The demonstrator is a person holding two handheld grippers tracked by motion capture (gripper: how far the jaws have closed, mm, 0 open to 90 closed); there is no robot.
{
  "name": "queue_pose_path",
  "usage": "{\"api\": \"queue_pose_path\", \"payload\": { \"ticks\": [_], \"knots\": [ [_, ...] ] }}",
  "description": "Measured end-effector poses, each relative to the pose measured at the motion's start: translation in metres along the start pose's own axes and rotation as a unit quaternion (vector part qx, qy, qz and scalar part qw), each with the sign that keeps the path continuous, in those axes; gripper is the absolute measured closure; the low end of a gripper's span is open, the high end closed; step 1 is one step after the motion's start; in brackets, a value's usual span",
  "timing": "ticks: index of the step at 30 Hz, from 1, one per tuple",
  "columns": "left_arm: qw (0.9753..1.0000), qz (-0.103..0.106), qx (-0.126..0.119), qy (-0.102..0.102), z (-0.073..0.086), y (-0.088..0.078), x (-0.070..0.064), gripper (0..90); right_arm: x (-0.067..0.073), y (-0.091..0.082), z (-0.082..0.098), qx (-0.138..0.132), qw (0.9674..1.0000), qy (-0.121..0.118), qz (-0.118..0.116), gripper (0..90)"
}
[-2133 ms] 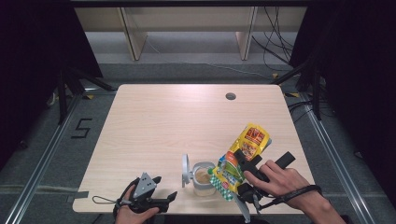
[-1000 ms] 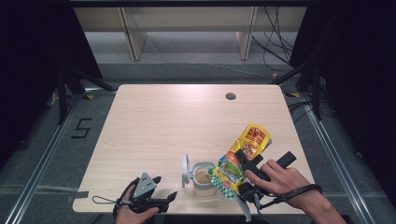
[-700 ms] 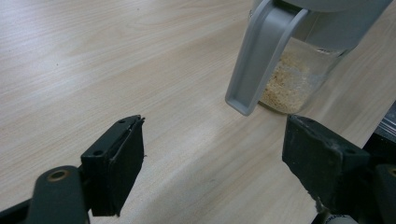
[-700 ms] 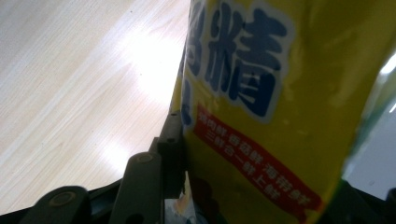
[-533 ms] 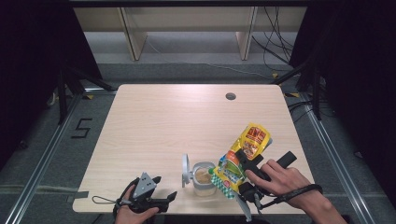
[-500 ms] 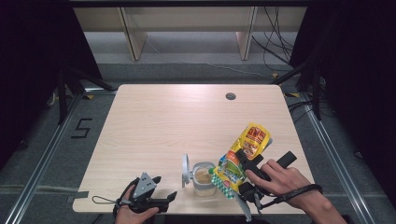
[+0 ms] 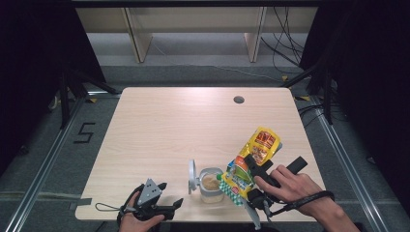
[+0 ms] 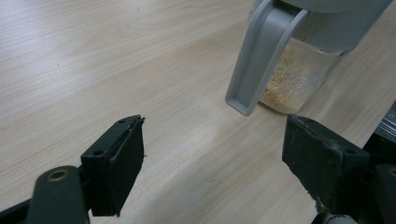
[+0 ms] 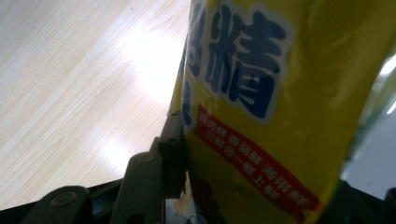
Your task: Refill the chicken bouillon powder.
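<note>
My right tongs [image 7: 252, 170] are clamped on the yellow bag [image 7: 252, 162], the pads pressing its sides. The bag's long axis slants down toward the jar [image 7: 211, 185], its low end over the jar's right rim, the high end up and away to the right. My left tongs [image 7: 167, 209] rest wide open and hold nothing, left of the jar near the table [image 7: 159, 121] edge. I judge pouring needs more tilt jarward.

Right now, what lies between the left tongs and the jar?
Bare tabletop: in the left gripper view, the open left tongs face the jar and its hanging lid.
</note>
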State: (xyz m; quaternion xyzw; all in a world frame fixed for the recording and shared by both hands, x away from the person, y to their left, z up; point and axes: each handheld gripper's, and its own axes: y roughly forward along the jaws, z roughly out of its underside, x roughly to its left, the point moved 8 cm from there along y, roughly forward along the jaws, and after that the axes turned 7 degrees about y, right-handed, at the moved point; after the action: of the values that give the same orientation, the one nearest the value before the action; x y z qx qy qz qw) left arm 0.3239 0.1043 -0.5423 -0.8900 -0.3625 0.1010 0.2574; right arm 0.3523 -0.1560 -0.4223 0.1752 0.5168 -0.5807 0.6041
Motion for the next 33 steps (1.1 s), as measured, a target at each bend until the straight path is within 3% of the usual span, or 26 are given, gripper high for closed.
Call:
{"api": "queue_pose_path", "payload": {
  "ticks": [2, 3, 30, 32, 33],
  "knots": [
    [1.0, 0.0, -0.001, -0.001, -0.0001, 0.0001, -0.0003, 20.3, 0.0001, 0.0, 0.0, 0.0, 1.0, 0.0, 0.0, 61.6],
    [1.0, 0.001, -0.001, -0.001, -0.0002, 0.0002, -0.0005, 20.3, -0.0017, 0.0013, -0.0004, -0.007, 0.9999, -0.013, 0.002, 61.6],
    [1.0, 0.0, 0.0, -0.001, 0.0, 0.0001, -0.0002, 20.3, -0.0019, 0.0026, -0.0008, -0.013, 0.9998, -0.014, -0.004, 62.7],
    [1.0, 0.0, -0.001, -0.001, -0.0001, 0.0001, -0.0003, 20.3, -0.0018, 0.0024, -0.0005, -0.012, 0.9999, -0.012, -0.003, 62.8],
    [1.0, 0.0, -0.001, -0.001, -0.0001, 0.0001, -0.0003, 20.3, -0.0006, 0.0013, 0.0003, -0.005, 1.0, 0.001, -0.003, 62.8]
  ]
}}
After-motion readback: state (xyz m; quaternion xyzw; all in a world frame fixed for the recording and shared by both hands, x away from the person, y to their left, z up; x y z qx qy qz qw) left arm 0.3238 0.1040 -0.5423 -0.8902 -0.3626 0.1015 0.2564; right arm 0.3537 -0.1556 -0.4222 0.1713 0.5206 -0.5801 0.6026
